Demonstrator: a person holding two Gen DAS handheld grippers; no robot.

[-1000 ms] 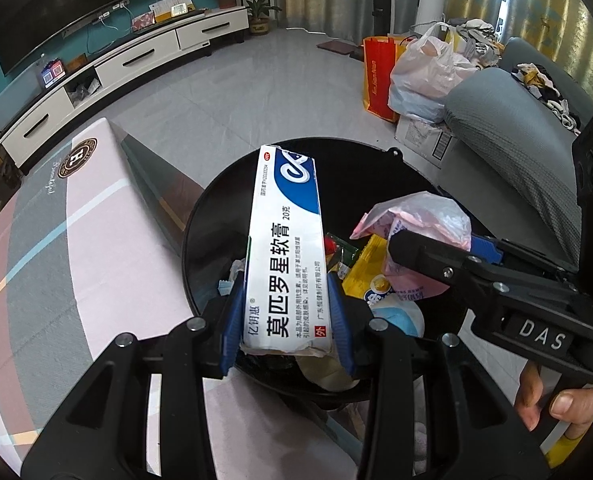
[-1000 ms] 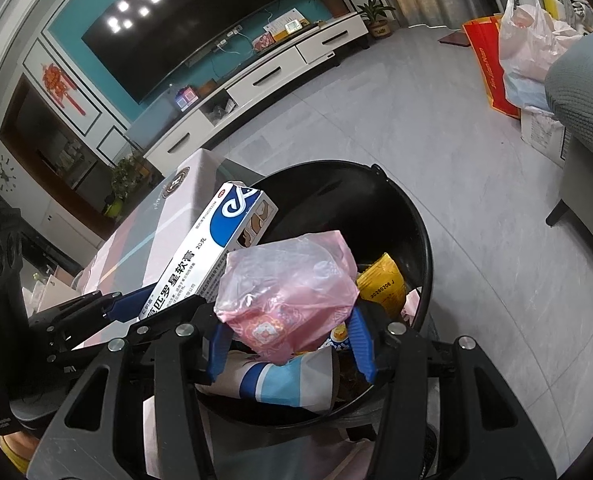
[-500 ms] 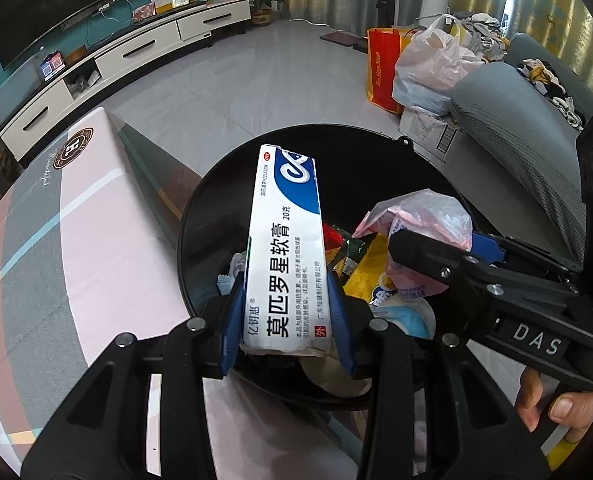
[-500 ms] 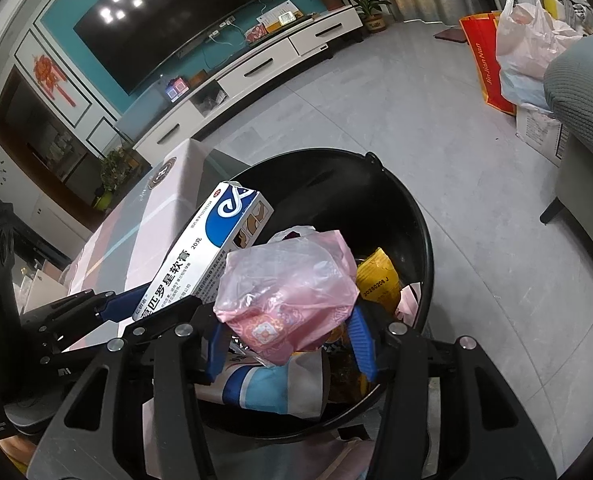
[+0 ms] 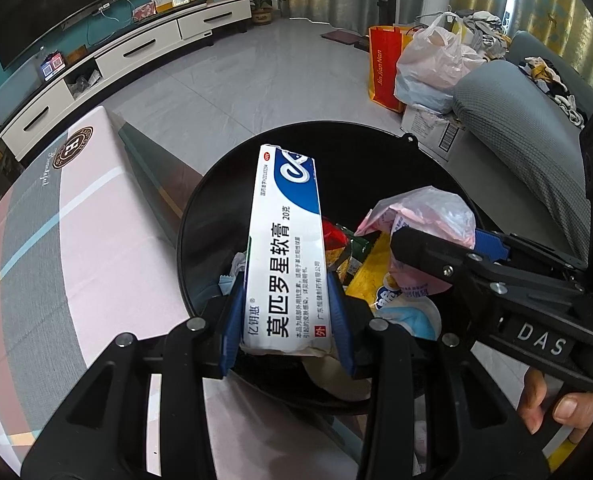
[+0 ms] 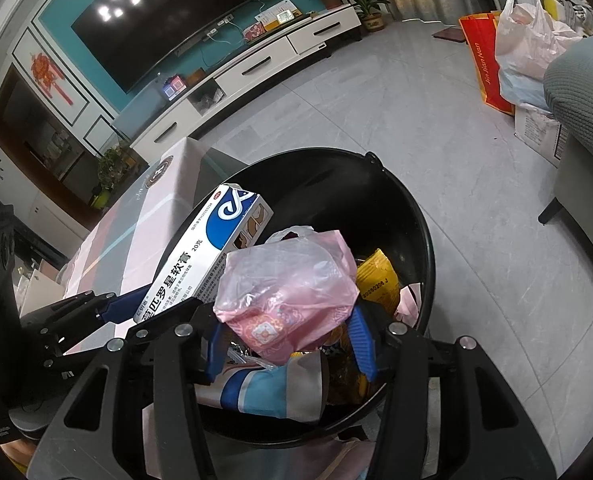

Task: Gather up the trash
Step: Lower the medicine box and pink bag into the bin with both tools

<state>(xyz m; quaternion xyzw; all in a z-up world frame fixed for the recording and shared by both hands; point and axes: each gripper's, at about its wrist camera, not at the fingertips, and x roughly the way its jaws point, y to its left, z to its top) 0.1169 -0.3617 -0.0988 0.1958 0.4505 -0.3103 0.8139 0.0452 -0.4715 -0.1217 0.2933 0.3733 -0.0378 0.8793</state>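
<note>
Both grippers have edged slightly forward over the black bin (image 5: 200, 216) since a second ago. On the left, the left gripper (image 5: 286, 320) clamps a white and blue ointment box (image 5: 284, 256) above the bin's near rim. To its right, the right gripper (image 6: 288, 344) pinches a crumpled pink plastic bag (image 6: 288, 292) over the trash inside.

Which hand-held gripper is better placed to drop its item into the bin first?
Probably right: its crumpled pink plastic bag hangs over the round black bin's opening, while left's white-and-blue cardboard box sits nearer the rim.
</note>
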